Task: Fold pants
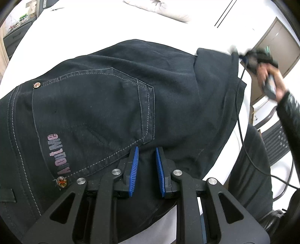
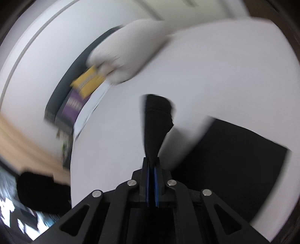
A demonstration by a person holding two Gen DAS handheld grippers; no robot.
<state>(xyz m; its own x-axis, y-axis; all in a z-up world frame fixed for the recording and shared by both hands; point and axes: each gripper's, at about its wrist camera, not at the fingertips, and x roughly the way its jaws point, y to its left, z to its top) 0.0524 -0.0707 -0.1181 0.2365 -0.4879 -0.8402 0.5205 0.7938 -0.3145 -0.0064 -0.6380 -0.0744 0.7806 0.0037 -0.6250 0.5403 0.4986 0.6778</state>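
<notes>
Dark navy pants [image 1: 116,97] lie on a white bed [image 1: 78,33], back pocket with pale stitching and a pink logo up. My left gripper [image 1: 146,150] is open, its blue pads just above the fabric below the pocket corner, holding nothing. My right gripper [image 2: 152,161] is shut on a fold of the pants' fabric [image 2: 156,122], which sticks up from its jaws above the bed. The rest of the pants [image 2: 234,159] lies to its right. The right gripper also shows in the left wrist view [image 1: 258,58], at the pants' far right edge, blurred.
A pale pillow [image 1: 161,9] lies at the bed's head; it also shows in the right wrist view [image 2: 127,52]. A yellow and purple cloth [image 2: 84,88] sits beside the bed. A black cable [image 1: 241,131] trails off the bed's right edge. The right wrist view is motion-blurred.
</notes>
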